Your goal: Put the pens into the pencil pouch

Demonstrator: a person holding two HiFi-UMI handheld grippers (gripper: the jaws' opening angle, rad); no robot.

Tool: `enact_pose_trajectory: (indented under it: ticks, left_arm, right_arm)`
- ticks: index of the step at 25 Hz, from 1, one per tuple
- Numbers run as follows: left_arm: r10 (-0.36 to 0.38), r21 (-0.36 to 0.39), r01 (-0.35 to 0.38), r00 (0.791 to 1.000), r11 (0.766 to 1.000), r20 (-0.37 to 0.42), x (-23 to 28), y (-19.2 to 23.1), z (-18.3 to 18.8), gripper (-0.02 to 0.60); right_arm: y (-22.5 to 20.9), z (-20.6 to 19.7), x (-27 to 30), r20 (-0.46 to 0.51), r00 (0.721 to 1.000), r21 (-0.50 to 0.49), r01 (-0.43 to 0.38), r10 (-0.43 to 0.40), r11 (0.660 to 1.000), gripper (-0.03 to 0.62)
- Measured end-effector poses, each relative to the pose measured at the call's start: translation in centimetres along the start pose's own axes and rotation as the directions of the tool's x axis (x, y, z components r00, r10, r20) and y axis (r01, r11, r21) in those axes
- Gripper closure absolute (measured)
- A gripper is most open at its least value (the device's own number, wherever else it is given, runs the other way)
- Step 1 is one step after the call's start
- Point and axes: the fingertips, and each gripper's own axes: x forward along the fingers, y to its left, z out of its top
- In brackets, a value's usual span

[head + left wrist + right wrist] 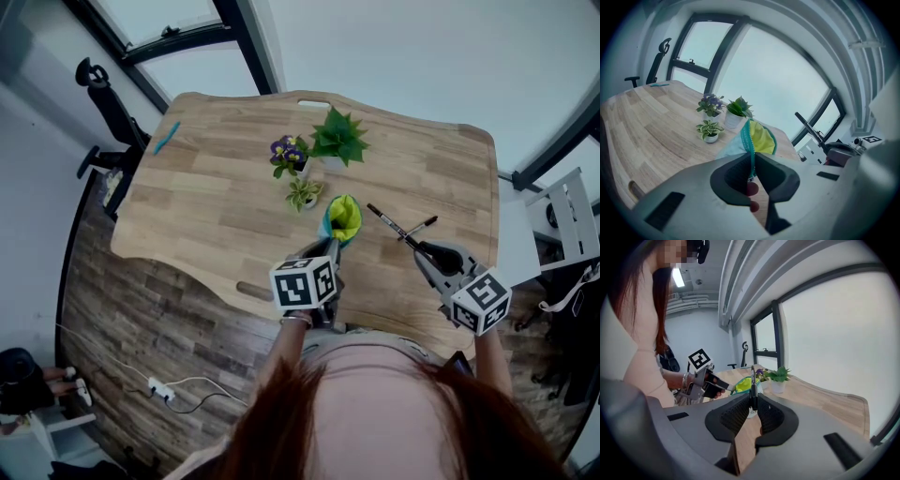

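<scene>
Where the wooden table [216, 206] ends at far left, a teal pen [165, 138] lies alone near the edge, well apart from everything else. Toward the middle sit three small pots: a purple-flowered plant [289, 153], a green succulent [337, 137] just beside it, and a small variegated plant [304, 193] nearer the person.

Left gripper [333, 246]: jaws nearly together, clamped on the teal zipper edge of the pencil pouch [344, 216]. In the left gripper view the zipper strip runs straight down into the narrow gap between the pads [736, 176]. The pouch stands up from that grip with its mouth gaping and the yellow lining showing. It is just this side of the variegated plant. Cannot tell if the pouch bottom touches the table.

Right gripper [427, 251]: jaws a small way apart, closed on a black pen [386, 221]. The right gripper view shows the pen's barrel pinched between the pads [736, 416], sticking up past the jaw tips. In the head view the pen points from the gripper toward the pouch, its tip near the mouth but not inside. The held pen is off the table.

Second dark pen [420, 226] lies just right of the held one, crossing its line near the gripper. Contact between the two not readable.
</scene>
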Motion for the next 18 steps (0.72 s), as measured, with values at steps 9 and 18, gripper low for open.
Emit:
enact_pose_trajectory:
  ticks: [9, 18]
  left_arm:
    - [-0.014, -0.003, 0.014, 0.999, 1.000, 0.029, -0.4, -0.5, 0.2, 0.560]
    - [-0.087, 0.045, 0.085, 0.995, 0.995, 0.041, -0.4, -3.3, 0.6, 0.561]
  right_arm:
    - [-0.8, -1.0, -0.9, -0.032, 0.997, -0.025, 0.072, -0.073, 0.997, 0.546]
    - [-1.4, -1.5, -4.0, -0.016, 0.988, 0.000, 0.151, -0.151, 0.988, 0.545]
